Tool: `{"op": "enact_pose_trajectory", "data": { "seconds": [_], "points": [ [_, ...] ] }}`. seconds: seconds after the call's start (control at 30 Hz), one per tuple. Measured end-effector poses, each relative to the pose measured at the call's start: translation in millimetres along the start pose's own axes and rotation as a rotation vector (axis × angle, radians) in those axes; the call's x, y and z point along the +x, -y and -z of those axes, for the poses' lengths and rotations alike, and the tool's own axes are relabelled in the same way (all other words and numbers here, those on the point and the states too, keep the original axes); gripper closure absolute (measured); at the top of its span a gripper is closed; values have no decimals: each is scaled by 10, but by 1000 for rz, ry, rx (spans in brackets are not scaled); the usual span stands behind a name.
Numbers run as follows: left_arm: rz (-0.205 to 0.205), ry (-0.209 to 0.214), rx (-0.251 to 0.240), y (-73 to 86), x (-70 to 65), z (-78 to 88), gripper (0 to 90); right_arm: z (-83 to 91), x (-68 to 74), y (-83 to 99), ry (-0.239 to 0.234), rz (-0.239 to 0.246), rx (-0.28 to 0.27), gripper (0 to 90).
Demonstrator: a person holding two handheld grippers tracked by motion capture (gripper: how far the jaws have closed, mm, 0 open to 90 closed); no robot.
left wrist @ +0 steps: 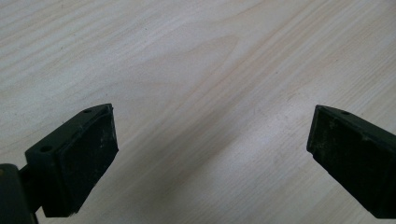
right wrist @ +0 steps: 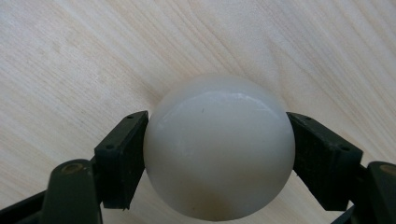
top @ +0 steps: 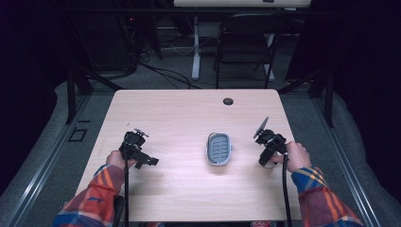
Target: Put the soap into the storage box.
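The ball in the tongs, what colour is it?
The ball is creamy white and shiny, best seen in the right gripper view.

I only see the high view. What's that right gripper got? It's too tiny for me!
Observer: The right gripper is shut on a smooth white ball, one jaw on each side.
Operator: Is the other one holding something too?
Observer: No. The left gripper is open, with bare table between its jaws.
Operator: Is the ball sitting on the table?
Observer: I cannot tell; the right gripper view shows wood behind it, not whether they touch.
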State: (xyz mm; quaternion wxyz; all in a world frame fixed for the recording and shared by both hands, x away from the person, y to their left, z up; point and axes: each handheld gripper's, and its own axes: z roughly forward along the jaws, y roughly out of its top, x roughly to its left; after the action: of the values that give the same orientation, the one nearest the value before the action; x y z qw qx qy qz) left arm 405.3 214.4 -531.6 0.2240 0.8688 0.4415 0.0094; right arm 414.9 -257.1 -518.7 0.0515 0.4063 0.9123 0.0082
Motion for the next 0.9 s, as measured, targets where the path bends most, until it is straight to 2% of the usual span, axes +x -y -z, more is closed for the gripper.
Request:
{"op": "enact_pose_trajectory", "data": {
  "seconds": [0.07,0.1,0.13,0.17,0.23,0.27,0.3,0.37,0.4,0.53,0.9],
  "points": [
    [-3,2,1,-1,-3,0,17,21,6,-2,1,4,-1,245],
    [-5,2,1,-1,-4,1,17,24,18,0,-7,-10,-12,245],
    [-3,4,0,1,-5,2,17,42,7,-9,-4,8,3,245],
    [-4,1,0,1,-2,2,17,37,17,-7,-4,-5,-18,245],
    [-4,2,1,2,-1,2,18,92,5,-29,7,14,9,245],
    [-5,2,1,1,-1,2,18,78,15,-21,2,-5,-24,245],
    [-6,2,1,1,-2,2,18,100,12,-32,0,2,-4,245],
    [-5,3,2,1,-1,1,18,104,7,-36,3,11,-9,245],
    [-7,3,2,0,-2,-1,18,109,16,-40,1,-1,-13,245],
    [-6,4,3,0,-5,-3,19,161,15,-82,13,32,12,245],
    [-9,1,7,0,-9,-7,20,241,44,-134,10,33,-6,245]
  ]
}}
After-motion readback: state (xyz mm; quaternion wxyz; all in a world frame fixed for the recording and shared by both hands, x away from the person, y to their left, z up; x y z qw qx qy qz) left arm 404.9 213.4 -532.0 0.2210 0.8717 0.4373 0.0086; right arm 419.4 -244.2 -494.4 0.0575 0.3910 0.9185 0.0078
